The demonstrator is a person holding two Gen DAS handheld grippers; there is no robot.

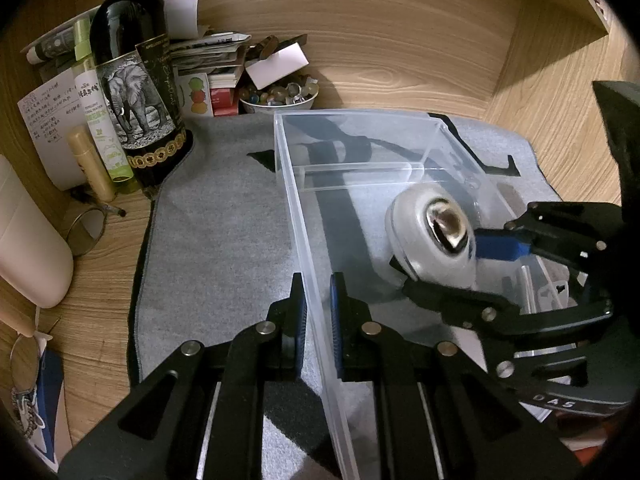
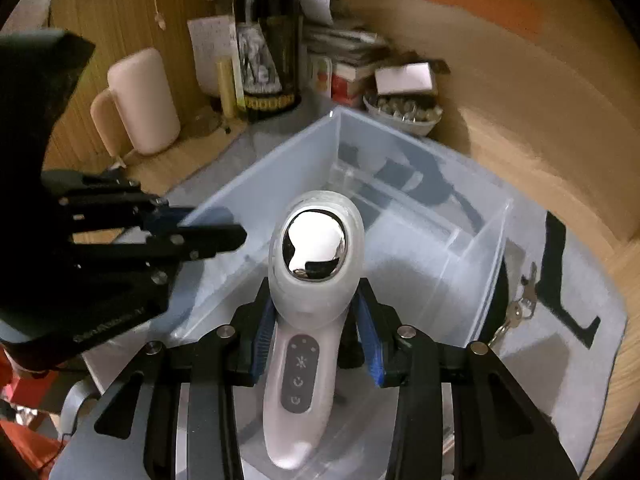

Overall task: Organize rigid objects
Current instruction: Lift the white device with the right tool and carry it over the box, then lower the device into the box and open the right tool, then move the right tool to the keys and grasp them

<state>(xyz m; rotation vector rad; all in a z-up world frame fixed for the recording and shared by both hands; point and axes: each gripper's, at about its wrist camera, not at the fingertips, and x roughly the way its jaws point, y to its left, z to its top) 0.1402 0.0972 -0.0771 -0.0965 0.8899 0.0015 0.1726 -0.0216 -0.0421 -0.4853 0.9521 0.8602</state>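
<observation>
Holding the near wall of the clear plastic bin (image 1: 320,320) between closed pads, the left claw (image 1: 318,312) is steadying it on the grey mat (image 1: 216,240) covering the counter. The right claw (image 2: 316,332), partly open, is gripping the neck of a white handheld device (image 2: 304,320) and is hanging it over the bin's large compartment. Risks, as judged: the smooth tapered neck is liable to slip; a tilted release may strike the divider (image 2: 480,248) or shift the bin.

Before you, "DAS" on the right tongs (image 1: 434,256) housing, "APPELLATION" on the elephant-labelled wine bottle (image 1: 136,92), other print unreadable.
</observation>
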